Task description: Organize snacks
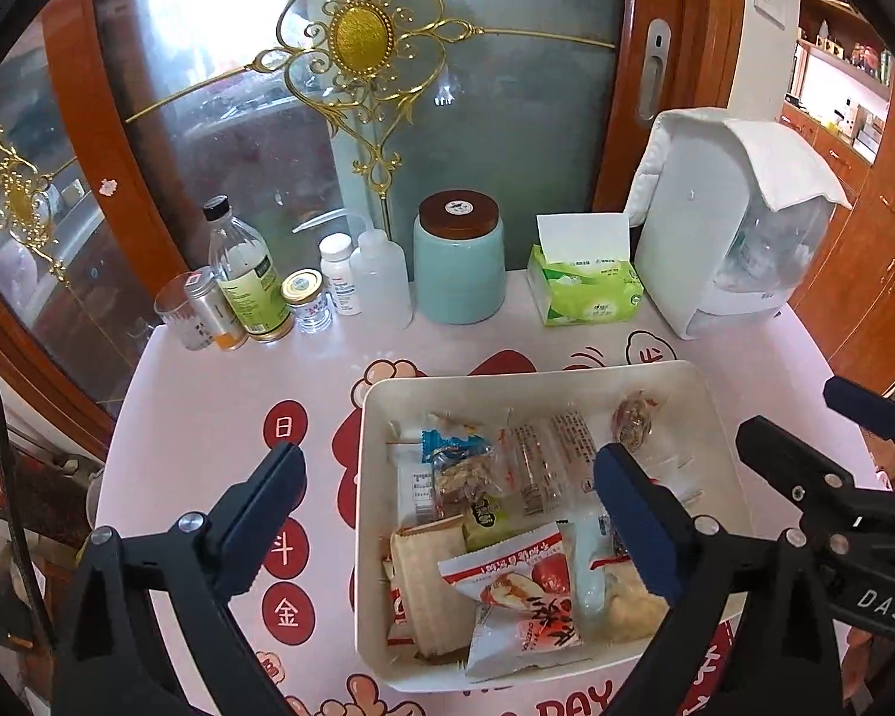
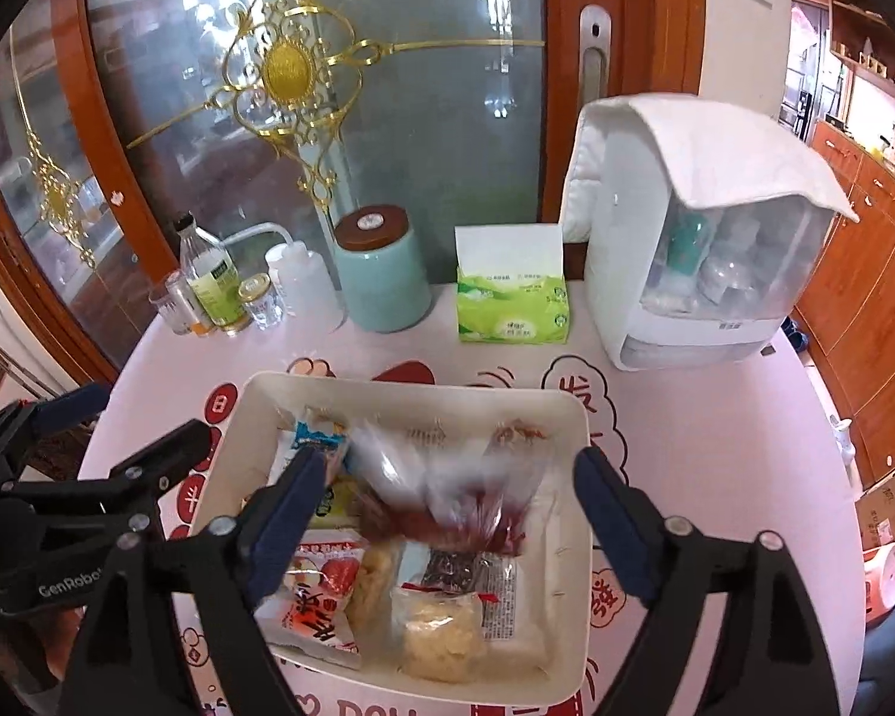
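Crinkly plastic snack packets in white bin: light, slippery, crushable; pinch a sealed edge. Left gripper & right gripper jaws wide apart, holding nothing.

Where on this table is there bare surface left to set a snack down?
Free: the strip of pink tablecloth between the white bin and the bottle row; also right of the bin, before the white appliance. Crowded: the back edge, from bottles past the teal jar to the tissue pack, and the bin itself, full of snack packets.
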Available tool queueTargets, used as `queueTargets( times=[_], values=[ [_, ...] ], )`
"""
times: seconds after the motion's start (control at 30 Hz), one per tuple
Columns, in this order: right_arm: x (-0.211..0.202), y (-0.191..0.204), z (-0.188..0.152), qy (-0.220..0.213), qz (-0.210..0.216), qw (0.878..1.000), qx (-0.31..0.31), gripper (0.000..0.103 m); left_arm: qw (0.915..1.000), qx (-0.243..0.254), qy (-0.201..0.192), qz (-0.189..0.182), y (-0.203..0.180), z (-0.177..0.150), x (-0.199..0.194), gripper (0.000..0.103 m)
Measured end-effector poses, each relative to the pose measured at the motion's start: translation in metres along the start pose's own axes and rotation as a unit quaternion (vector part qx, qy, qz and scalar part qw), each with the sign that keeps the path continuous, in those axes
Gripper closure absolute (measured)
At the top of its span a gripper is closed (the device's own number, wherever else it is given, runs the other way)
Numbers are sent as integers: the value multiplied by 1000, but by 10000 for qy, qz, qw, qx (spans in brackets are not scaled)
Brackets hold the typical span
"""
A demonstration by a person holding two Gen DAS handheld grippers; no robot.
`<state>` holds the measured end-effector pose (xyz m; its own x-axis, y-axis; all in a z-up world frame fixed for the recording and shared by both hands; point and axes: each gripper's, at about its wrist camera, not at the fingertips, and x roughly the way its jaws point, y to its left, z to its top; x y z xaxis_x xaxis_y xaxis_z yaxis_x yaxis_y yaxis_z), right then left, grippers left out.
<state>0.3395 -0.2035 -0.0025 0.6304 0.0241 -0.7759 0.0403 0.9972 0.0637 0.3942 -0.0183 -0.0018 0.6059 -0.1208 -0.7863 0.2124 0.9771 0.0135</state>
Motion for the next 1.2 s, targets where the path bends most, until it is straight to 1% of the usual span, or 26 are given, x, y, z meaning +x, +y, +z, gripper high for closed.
queueTargets(
  times=[0.1,0.3,0.43,0.63,0.77,1.03,1.13,1.2],
  values=[
    [-9,2,0,-86,-25,10000,-22,9,10000,-20,-22,18,1,-2,-10,6],
    [-30,4,-2,-156,-26,9999,17,9,9999,-47,-94,35,1,-8,-38,6],
    [-50,4,-6,-243,-24,9997,38,9,9997,-19,-238,65,-2,-12,-66,5],
    [-91,5,-18,-464,57,9989,34,9,9990,-67,-434,111,-9,-27,-110,4],
    [-121,5,-33,-603,101,9981,-27,9,9987,-157,-469,128,-14,-46,-138,1],
    [-171,4,-79,-599,326,9974,-233,9,9983,-270,-479,175,-30,-96,-192,1],
    [-186,3,-99,-557,473,9969,-286,9,9982,-286,-398,351,-36,-117,-208,1],
    [-196,1,-110,-538,578,9964,-302,9,9982,-349,-280,387,-38,-132,-215,1]
  ],
)
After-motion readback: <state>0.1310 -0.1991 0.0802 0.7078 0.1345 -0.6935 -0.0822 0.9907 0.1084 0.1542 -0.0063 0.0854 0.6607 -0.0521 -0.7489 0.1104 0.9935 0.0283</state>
